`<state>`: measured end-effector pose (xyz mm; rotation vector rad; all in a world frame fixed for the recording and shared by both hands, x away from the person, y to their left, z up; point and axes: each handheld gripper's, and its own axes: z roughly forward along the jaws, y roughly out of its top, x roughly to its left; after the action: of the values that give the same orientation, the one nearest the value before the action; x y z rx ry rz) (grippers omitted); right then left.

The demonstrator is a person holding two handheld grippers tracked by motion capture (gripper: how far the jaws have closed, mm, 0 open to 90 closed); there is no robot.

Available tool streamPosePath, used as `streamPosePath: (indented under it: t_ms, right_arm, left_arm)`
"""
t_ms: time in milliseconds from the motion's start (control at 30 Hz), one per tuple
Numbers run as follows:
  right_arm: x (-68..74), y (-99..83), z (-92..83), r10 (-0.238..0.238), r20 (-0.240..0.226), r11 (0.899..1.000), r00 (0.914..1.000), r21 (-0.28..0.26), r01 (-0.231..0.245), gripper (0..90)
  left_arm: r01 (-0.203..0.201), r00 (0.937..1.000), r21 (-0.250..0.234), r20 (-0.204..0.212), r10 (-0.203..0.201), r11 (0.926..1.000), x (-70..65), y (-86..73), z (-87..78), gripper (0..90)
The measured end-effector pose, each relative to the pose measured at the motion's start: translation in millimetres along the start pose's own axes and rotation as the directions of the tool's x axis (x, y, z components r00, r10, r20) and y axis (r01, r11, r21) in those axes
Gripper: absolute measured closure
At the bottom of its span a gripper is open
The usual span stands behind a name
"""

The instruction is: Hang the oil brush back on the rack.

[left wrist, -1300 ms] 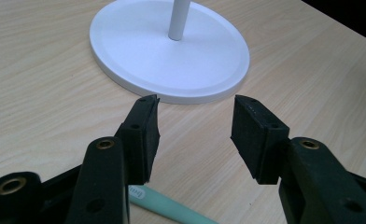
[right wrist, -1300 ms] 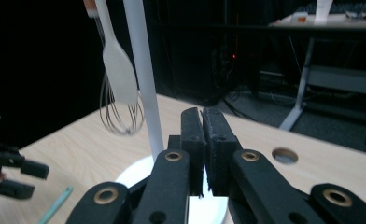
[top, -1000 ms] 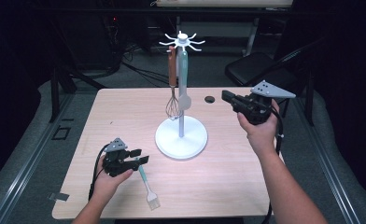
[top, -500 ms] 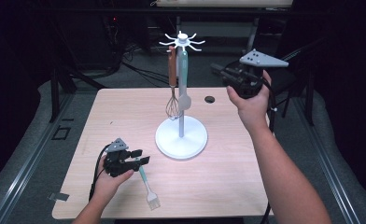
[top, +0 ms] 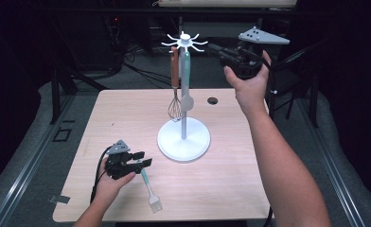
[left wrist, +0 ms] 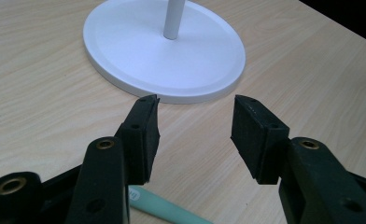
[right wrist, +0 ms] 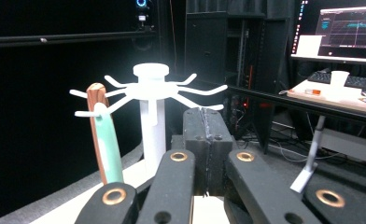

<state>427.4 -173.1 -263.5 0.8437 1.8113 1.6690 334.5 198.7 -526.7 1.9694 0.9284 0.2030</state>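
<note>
The pastry brush (top: 149,188) lies on the tabletop (top: 231,179) at lower left, its mint handle passing under the left gripper (top: 140,160), whose jaws are spread, apparently not touching it. The right gripper (top: 216,50), pressed together and empty, hovers at upper right beside the white rack (top: 184,94).

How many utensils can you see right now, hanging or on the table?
3. A whisk with a wooden handle and a mint spatula hang side by side from the rack. A mint brush lies on the table beside the left tool.
</note>
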Motion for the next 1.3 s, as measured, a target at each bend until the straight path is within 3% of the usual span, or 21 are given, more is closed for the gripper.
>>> streamPosePath:
  t_ms: [67, 167, 233, 533, 1300]
  right_arm:
    - [-1.0, 2.0, 2.5, -0.017, 0.022, 1.000, 0.9996, 0.007, 0.017, 90.0]
    - [-5.7, 4.1, 7.2, -0.004, 0.037, 1.000, 0.9993, 0.007, 0.004, 90.0]
    - [-7.4, 4.0, 9.4, 0.017, 0.021, 1.000, 0.9996, 0.004, -0.017, 90.0]
    - [7.3, 4.0, 6.1, -0.006, -0.039, 1.000, 0.9992, 0.004, 0.006, 90.0]
    - [33.1, 0.6, 2.6, -0.054, -0.074, 0.999, 0.9958, 0.005, 0.054, 90.0]
  left_arm:
    - [-0.001, 1.0000, -0.003, -0.001, 0.001, 1.0000, -0.3, -0.1, 0.3, 51.2]
    - [0.000, 1.0000, -0.004, -0.003, 0.000, 1.0000, -0.5, 0.2, -0.1, 51.2]
    - [0.001, 1.0000, -0.005, -0.001, -0.001, 1.0000, 0.4, 0.3, -0.8, 51.2]
    - [0.001, 1.0000, -0.001, -0.008, -0.001, 1.0000, 2.0, -1.1, -0.7, 51.2]
    - [0.014, 0.9998, -0.005, -0.012, -0.014, 0.9999, 2.4, -1.5, -0.6, 51.3]
